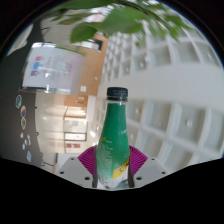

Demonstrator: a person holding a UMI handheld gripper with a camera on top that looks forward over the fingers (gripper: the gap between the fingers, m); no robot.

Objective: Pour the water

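Note:
A green plastic bottle [113,135] with a dark cap stands upright between the fingers of my gripper [112,165]. Its label carries yellow and white print low down. The two magenta pads [87,160] press against the bottle's lower body from both sides, so the gripper is shut on it. The bottle's base is hidden behind the gripper body. No cup or other vessel shows in this view.
Behind the bottle runs a white lattice shelf or wall [170,110]. Green leaves [120,18] hang overhead. A white poster or screen [55,68] stands at the left, with a wooden surface [75,120] below it.

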